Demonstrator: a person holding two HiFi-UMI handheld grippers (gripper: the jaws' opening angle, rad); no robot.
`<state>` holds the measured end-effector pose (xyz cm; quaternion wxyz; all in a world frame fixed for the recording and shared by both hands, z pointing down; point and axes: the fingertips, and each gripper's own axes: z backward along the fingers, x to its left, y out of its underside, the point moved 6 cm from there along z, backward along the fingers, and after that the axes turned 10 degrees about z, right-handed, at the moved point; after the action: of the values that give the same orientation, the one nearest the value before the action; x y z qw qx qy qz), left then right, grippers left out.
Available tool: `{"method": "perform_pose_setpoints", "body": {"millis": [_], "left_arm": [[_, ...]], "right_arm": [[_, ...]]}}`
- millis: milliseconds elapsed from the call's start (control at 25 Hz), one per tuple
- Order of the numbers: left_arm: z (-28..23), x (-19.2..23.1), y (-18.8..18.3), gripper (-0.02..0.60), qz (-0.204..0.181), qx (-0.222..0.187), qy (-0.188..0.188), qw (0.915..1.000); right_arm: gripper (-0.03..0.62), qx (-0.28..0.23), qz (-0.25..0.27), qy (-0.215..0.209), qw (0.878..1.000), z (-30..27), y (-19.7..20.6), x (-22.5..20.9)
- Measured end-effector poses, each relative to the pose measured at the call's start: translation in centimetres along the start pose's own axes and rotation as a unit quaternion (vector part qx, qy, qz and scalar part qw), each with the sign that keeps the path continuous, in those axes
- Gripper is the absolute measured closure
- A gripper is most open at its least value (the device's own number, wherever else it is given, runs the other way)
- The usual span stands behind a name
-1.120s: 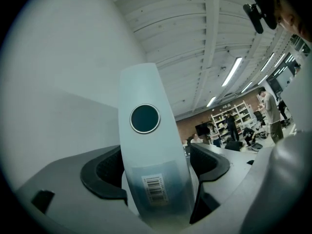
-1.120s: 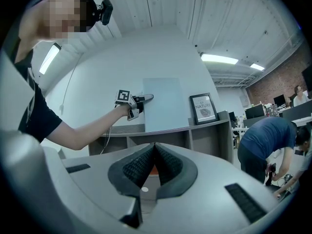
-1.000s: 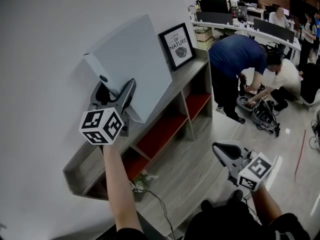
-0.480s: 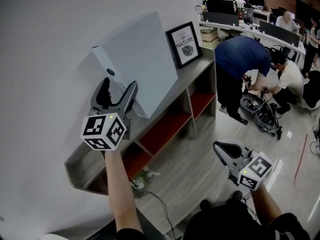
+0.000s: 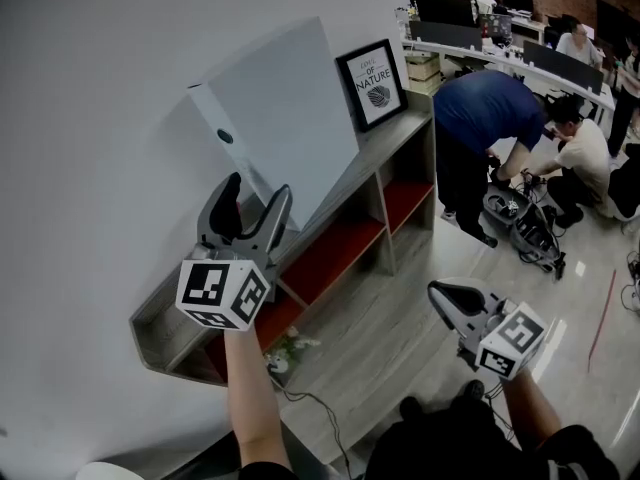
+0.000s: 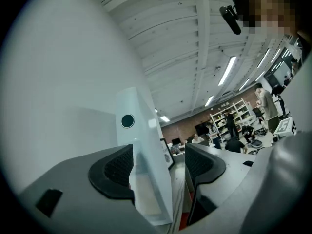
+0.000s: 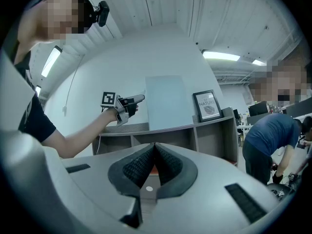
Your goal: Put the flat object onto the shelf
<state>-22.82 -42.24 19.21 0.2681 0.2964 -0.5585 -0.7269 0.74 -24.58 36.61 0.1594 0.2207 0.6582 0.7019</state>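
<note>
Left tongs (image 5: 258, 186), jaws wide though they have just closed a little, frame without pinching the narrow edge of the flat white box (image 5: 285, 108) leaning upright on the shelf (image 5: 172, 318) top, which I judge stiff, smooth, light and tippy, best taken by that edge, its foot hidden behind my jaws, while my right tongs (image 5: 440, 293) hang shut, empty.

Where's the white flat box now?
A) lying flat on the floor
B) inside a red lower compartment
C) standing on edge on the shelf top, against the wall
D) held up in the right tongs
C: the white flat box stands on edge on the shelf top against the wall, beside the framed print; the right tongs are shut on nothing, well clear of it.
</note>
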Motion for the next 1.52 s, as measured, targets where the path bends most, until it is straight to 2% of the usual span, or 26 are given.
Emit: {"method": "perform_pose_setpoints", "body": {"millis": [240,360,880,1120,1520], "left_arm": [[0.9,-1.1,2.0,0.271,0.009,0.010,0.003,0.9999],[1.5,-1.6,2.8,0.330,0.017,0.010,0.004,0.9998],[3.5,-3.5,5.6,0.482,0.009,0.019,-0.017,0.9996],[3.8,-4.2,7.0,0.514,0.008,0.030,-0.020,0.9993],[4.3,-4.2,8.9,0.551,0.030,0.038,-0.024,0.9985]], "right_arm": [[0.583,0.000,-0.002,-0.001,1.000,0.1,0.2,0.2],[0.583,0.000,-0.002,-0.003,1.000,0.0,0.3,0.3],[0.583,0.001,-0.005,-0.006,1.000,-0.4,0.5,0.5],[0.583,0.003,-0.006,-0.005,1.000,-0.4,0.6,0.8],[0.583,0.012,-0.007,-0.001,1.000,-0.5,1.1,1.0]]}}
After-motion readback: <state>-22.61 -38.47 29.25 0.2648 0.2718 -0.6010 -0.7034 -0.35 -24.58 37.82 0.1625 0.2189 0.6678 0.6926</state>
